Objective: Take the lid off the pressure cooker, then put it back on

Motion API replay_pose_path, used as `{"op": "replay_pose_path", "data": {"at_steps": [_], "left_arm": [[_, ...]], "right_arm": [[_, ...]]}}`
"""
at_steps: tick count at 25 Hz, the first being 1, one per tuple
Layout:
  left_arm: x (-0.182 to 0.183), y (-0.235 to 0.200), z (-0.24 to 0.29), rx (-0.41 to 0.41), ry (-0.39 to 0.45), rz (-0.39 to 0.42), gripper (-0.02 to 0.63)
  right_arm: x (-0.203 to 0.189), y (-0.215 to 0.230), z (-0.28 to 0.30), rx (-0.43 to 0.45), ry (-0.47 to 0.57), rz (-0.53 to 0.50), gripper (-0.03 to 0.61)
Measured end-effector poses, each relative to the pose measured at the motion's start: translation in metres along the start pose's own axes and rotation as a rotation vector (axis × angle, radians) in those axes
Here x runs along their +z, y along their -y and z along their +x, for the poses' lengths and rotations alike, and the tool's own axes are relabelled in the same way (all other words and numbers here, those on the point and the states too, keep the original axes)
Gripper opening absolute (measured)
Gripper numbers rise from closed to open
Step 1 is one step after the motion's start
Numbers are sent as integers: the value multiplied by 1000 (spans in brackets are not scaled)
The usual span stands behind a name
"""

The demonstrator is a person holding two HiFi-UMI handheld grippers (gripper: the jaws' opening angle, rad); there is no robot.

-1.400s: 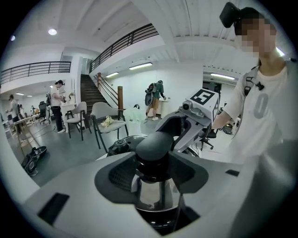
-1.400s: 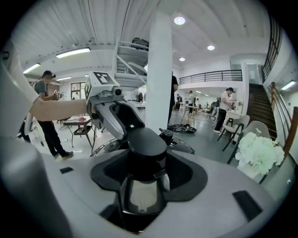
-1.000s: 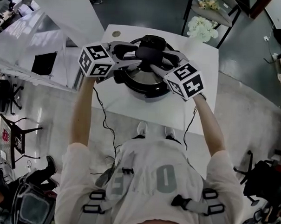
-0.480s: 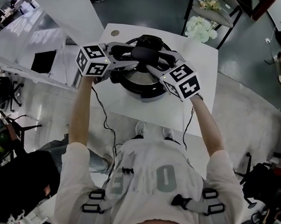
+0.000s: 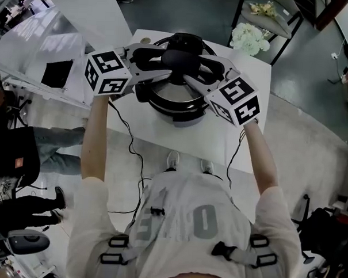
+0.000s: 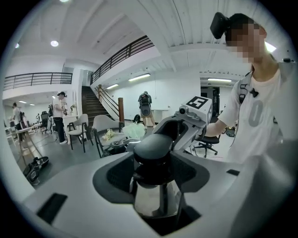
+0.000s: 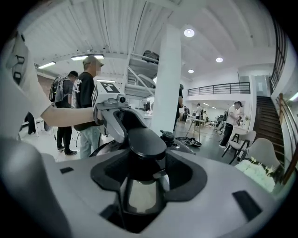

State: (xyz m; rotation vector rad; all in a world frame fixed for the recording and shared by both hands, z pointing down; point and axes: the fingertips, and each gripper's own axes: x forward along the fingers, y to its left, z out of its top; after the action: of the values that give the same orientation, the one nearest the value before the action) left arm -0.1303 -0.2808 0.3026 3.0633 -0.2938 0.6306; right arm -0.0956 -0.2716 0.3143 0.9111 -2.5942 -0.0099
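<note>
The pressure cooker (image 5: 183,114) stands on a white table (image 5: 249,67). Its steel lid (image 5: 171,94) has a black knob (image 5: 178,59) on top. My left gripper (image 5: 168,65) comes in from the left and is shut on the knob. From the right, my right gripper (image 5: 194,68) is shut on the same knob. The left gripper view shows the dark pads hugging the knob (image 6: 152,146), with the right gripper (image 6: 186,123) opposite. The right gripper view shows the knob (image 7: 146,142) clamped the same way. The lid looks raised slightly off the pot; the seam is hidden by the grippers.
White flowers (image 5: 250,38) sit on a chair behind the table. Cables (image 5: 128,142) hang from the table's near edge. A bystander in dark clothes (image 5: 12,157) stands at the left, next to a second white table (image 5: 28,48) bearing a black sheet (image 5: 56,73).
Both grippers have risen together with the knob and lid, which now sit nearer the head camera. A bystander has walked along the left side.
</note>
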Motion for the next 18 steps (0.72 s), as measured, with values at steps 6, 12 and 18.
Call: {"op": "replay_pose_path", "data": {"at_steps": [6,12,18], "left_arm": [[24,20,10,-3,26,51,244],[60,64,74,-37,46,75,244],[74,117,143,-46,29,102,244]], "right_arm": [[6,2,-32,-28,8,-31,239],[-21,26,-109,-64,-10,-28,239],[-69,38,-181,-78,-24,-25,241]]}}
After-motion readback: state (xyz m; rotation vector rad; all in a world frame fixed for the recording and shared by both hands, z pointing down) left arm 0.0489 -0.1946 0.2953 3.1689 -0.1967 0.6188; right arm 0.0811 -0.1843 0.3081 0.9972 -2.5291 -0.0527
